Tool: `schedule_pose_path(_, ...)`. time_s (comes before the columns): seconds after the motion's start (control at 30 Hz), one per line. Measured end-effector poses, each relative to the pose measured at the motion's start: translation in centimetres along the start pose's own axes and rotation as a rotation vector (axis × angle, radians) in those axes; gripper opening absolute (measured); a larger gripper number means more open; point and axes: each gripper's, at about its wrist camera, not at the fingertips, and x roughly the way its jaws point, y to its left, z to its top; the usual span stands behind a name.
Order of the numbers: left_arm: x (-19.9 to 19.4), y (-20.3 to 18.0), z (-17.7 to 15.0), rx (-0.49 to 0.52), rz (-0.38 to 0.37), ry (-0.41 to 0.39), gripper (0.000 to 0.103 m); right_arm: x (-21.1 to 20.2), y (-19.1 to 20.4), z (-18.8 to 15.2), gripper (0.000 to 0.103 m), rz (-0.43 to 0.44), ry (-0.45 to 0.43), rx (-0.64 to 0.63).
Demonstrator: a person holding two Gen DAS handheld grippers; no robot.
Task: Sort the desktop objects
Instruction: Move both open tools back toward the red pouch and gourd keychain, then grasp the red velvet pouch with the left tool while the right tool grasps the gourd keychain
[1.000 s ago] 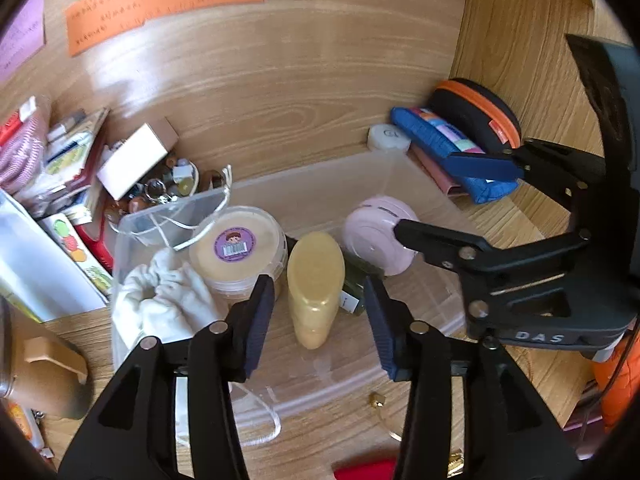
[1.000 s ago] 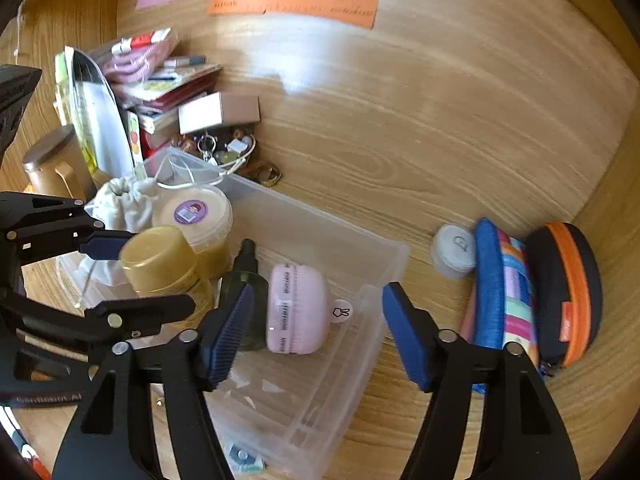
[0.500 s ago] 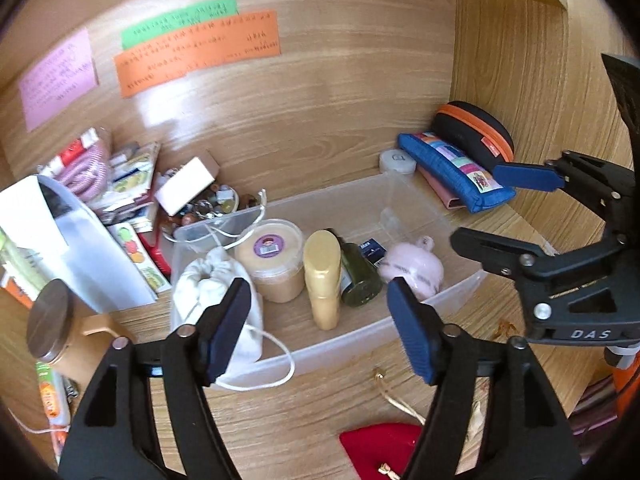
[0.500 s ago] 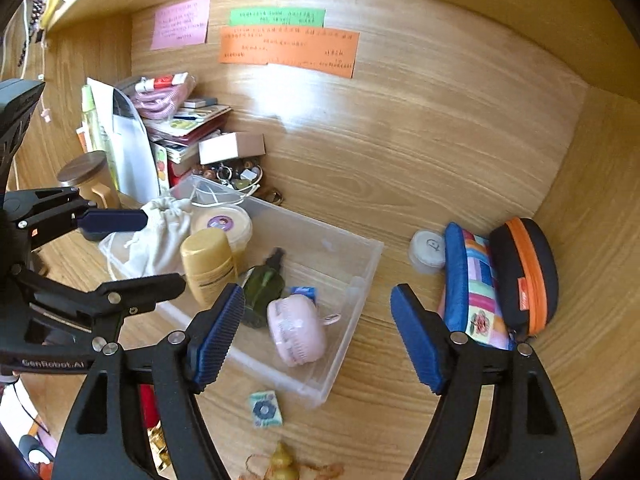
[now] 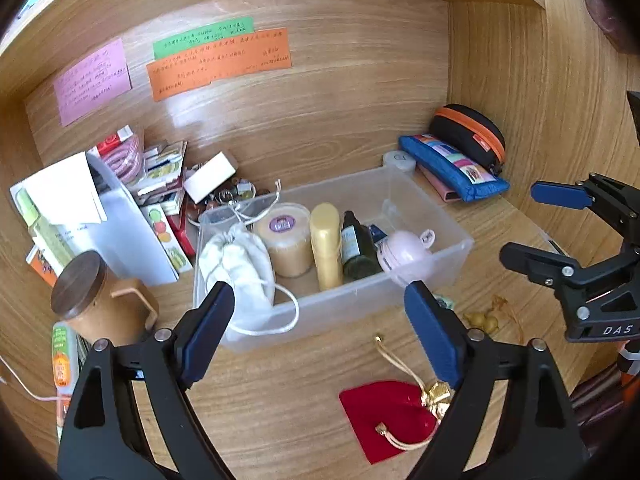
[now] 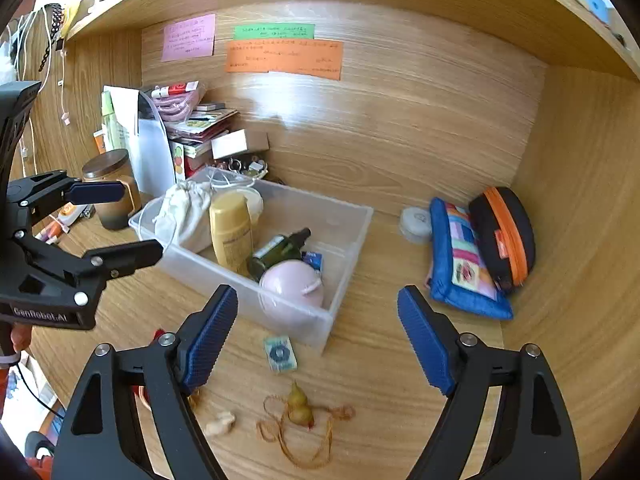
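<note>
Two grippers: both are spread wide with nothing between their blue pads, held over the wooden counter [image 5: 280, 392] in front of the bin.
Left gripper [image 5: 320, 332]: jaws wide apart and empty, on the near side of the clear plastic bin [image 5: 432, 276].
Right gripper [image 6: 318, 340]: jaws wide apart and empty, above the loose items on the counter.
Bin contents: white drawstring pouch [image 5: 236, 264] at the left end, then a round tub with a purple label [image 5: 285, 240], a yellow bottle [image 5: 326, 244] standing upright, a dark green bottle [image 5: 356, 252] lying tilted, and a pink round gadget [image 6: 292, 290] at the right end.
Still on the counter, near side of bin: red drawstring pouch [image 5: 386, 412] with gold cord, a small gourd charm on an orange string [image 6: 300, 404], a small blue-printed packet [image 6: 280, 354] just beside the bin wall, and a tiny pale object [image 6: 220, 422] too blurred to name.
Right corner: blue patterned pencil case [image 6: 460, 260] leaning against a black case with orange zip [image 6: 506, 232]; a white round tin [image 6: 416, 220] beside them.
Left side: brown lidded mug [image 5: 96, 300], stacked booklets and a white box [image 5: 210, 176] against the back wall.
Back wall: pink, green and orange paper notes [image 5: 220, 62].
</note>
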Motion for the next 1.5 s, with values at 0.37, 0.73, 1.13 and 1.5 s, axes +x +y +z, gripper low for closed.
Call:
schedule_pose_path(0.37, 0.5, -1.6, -3.7, 0.003, -0.033, 0.058, 0.091, -0.8, -0.9, -4.5, 0.080, -0.008, 0.038, 0.068)
schedule_pose_path(0.73, 2.3, -4.0, -7.3, 0.003, -0.092, 0.144, 0.091, 1.9, -1.1, -8.1, 0.080, 0.014, 0.120, 0.123)
schedule_pose_path(1.13, 4.4, -4.4, -9.1, -0.032, -0.138, 0.210, 0.092, 4.6, 0.1, -9.4, 0.060, 0.051, 0.178, 0.104)
schedule_pose_path(1.5, 5.3, -6.2, -9.3, 0.008, -0.132, 0.248, 0.091, 6.2, 1.0, -9.5, 0.037, 0.053, 0.221, 0.049)
